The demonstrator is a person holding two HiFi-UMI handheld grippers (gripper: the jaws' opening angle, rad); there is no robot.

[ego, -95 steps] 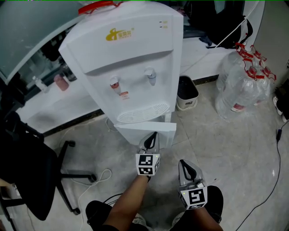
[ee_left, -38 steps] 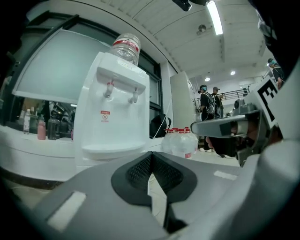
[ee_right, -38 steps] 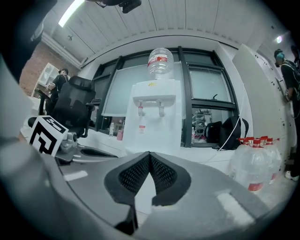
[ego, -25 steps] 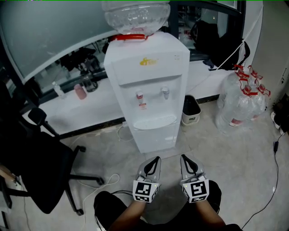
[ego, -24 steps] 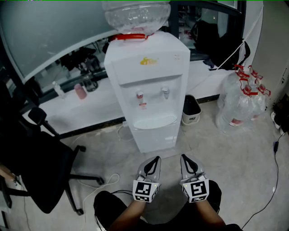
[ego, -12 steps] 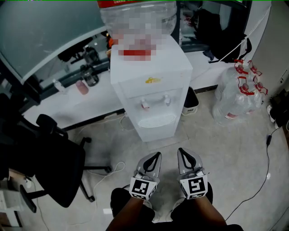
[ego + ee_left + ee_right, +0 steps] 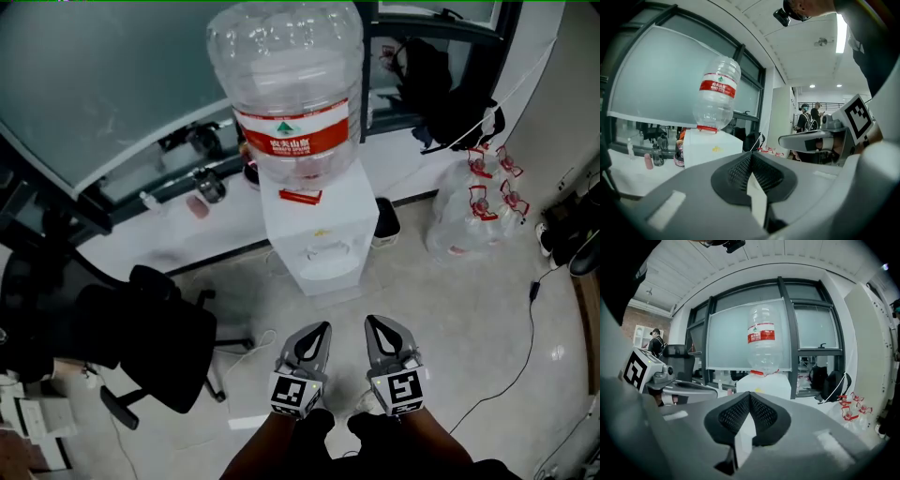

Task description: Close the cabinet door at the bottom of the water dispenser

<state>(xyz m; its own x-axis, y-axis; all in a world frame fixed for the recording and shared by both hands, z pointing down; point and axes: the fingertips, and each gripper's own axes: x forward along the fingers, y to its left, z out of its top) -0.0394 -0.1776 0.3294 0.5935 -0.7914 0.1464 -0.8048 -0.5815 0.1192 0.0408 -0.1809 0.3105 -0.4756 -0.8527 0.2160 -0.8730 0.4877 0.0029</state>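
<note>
The white water dispenser (image 7: 320, 239) stands ahead on the floor with a large clear bottle (image 7: 291, 89) on top. Its bottom cabinet door (image 7: 328, 278) lies flush with the body. My left gripper (image 7: 319, 331) and right gripper (image 7: 374, 324) hover side by side near my feet, well short of the dispenser, both shut and holding nothing. The left gripper view shows shut jaws (image 7: 750, 158) and the dispenser (image 7: 711, 147) far off. In the right gripper view the jaws (image 7: 750, 397) are pressed together below the dispenser (image 7: 766, 384).
A black office chair (image 7: 141, 347) stands at the left. A small waste bin (image 7: 386, 221) sits right of the dispenser, with bagged empty water bottles (image 7: 469, 216) beyond it. A black cable (image 7: 527, 323) runs over the floor at the right.
The cabinet door, open 3.8 s ago with the left gripper at it, is now flush. Since then the view has pulled back and up; both grippers have drawn away from the dispenser.
</note>
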